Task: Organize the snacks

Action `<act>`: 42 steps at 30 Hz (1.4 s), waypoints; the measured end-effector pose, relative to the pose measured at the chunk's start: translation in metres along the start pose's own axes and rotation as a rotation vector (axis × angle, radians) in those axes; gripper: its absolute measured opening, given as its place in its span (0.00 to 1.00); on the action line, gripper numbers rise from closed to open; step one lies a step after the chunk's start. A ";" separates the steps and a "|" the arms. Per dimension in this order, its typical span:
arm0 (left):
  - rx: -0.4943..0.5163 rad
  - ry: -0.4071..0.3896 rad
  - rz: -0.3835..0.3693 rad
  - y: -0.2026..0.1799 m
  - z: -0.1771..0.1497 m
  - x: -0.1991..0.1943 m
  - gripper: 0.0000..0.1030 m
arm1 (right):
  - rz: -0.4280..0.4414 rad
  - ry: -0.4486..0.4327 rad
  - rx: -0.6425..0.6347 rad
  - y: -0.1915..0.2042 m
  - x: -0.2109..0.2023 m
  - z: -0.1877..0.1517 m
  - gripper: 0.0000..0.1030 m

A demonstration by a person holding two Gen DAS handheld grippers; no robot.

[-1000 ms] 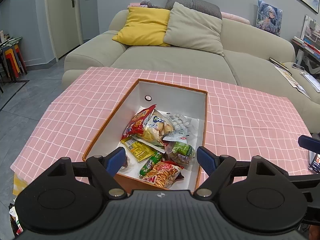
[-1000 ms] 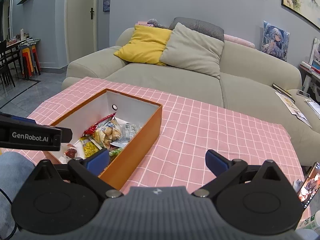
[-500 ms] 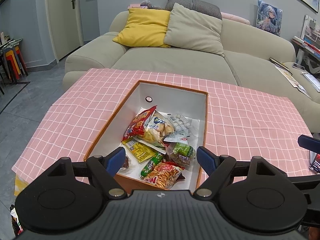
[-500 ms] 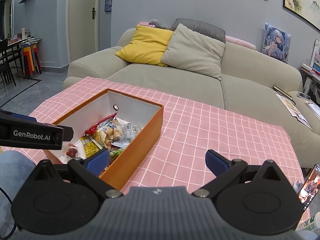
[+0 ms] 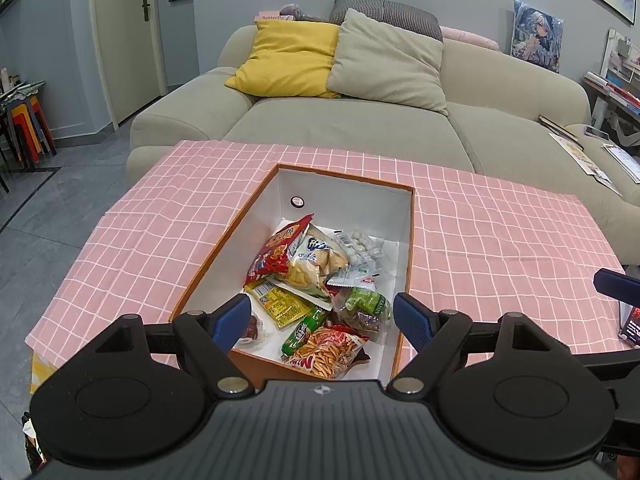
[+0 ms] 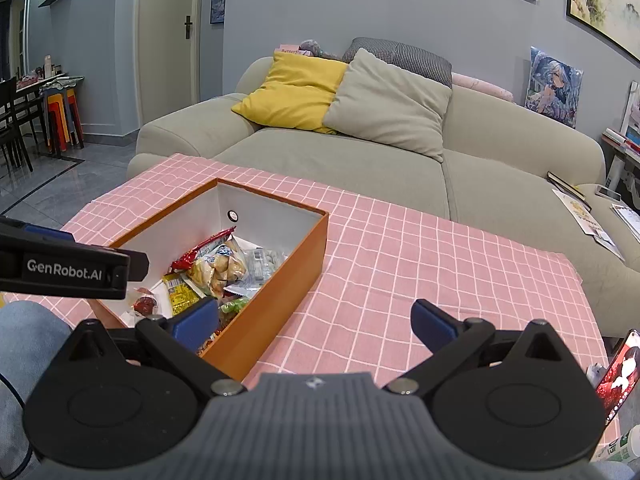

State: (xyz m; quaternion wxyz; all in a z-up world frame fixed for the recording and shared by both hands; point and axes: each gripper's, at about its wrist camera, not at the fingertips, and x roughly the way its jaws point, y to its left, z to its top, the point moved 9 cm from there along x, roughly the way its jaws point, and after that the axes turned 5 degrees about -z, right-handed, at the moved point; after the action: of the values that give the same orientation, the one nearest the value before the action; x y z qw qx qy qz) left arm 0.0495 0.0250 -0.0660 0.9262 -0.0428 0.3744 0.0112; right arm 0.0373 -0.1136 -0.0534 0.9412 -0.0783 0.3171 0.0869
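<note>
Table (image 5: pixel 500 216), pink checked cloth: bare on every side of the box in both views; no snack lies loose on it.

Box (image 6: pixel 280 284), orange outside, white inside: stands on the table's left half, lid off. Over the last second it has slid slightly lower and farther off in your left wrist view, so you have raised and drawn back both tools a little. Nothing in it has shifted. Judged from that, the gathering looks finished or nearly so.

Snacks (image 5: pixel 316 280): all heaped in the box's near half. Largest first: the red crisp bag leaning on a pale bun pack, a clear pack of white sweets, a yellow sachet, a green-labelled bag, an orange stick-snack pack at the near wall.

Left gripper (image 5: pixel 322 316): fingers spread wide, holding nothing, hovering over the box's near end, touching no packet.

Right gripper (image 6: pixel 316 320): fingers equally wide, empty, above the box's right wall and bare cloth.
</note>
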 end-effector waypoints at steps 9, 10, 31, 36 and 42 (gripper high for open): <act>0.003 0.000 -0.002 0.000 0.000 0.000 0.92 | -0.001 0.003 0.001 0.000 -0.001 0.001 0.96; 0.003 0.000 -0.001 0.000 0.001 -0.001 0.92 | -0.001 0.003 0.002 0.000 -0.001 0.001 0.96; 0.005 -0.002 -0.007 -0.001 0.003 -0.002 0.92 | -0.001 0.003 0.001 -0.001 0.000 0.000 0.96; 0.011 -0.001 -0.009 -0.002 0.004 -0.002 0.92 | 0.000 0.003 0.002 -0.002 0.000 0.000 0.96; 0.024 0.003 -0.010 -0.004 0.003 -0.001 0.92 | -0.007 0.009 0.009 -0.001 0.001 0.000 0.96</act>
State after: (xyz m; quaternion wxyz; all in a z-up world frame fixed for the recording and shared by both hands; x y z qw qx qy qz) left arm 0.0504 0.0211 -0.0630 0.9261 -0.0336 0.3757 0.0023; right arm 0.0387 -0.1142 -0.0541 0.9404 -0.0755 0.3214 0.0818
